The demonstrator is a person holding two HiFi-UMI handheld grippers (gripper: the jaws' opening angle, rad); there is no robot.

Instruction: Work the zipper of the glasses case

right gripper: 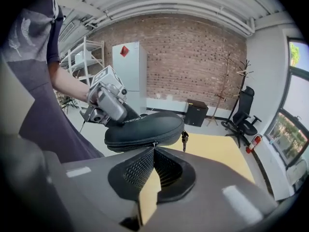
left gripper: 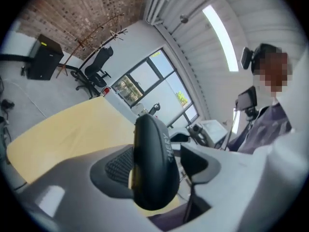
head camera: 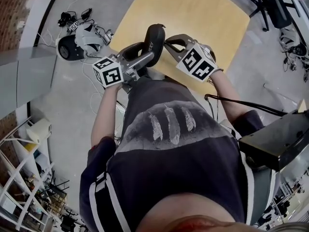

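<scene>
A black oval glasses case (head camera: 153, 43) hangs in the air over the near edge of a yellow table (head camera: 193, 13). My left gripper (head camera: 143, 55) is shut on one end of the case. In the left gripper view the case (left gripper: 152, 168) stands edge-on between the pads (left gripper: 118, 166). From the right, my right gripper (head camera: 167, 44) reaches the case's side. In the right gripper view its jaws (right gripper: 153, 148) are shut, and their tips pinch a small pull at the zipper seam on the case (right gripper: 145, 129). A small dark tab (right gripper: 184, 138) dangles from the case's far end.
The person stands at the table's near edge. A grey machine (head camera: 79, 40) with cables lies on the floor at the left, with white shelves (head camera: 29, 178) behind. Black office chairs (head camera: 270, 4) stand beyond the table. A white fridge (right gripper: 129, 76) and a black cabinet (right gripper: 196, 112) line the brick wall.
</scene>
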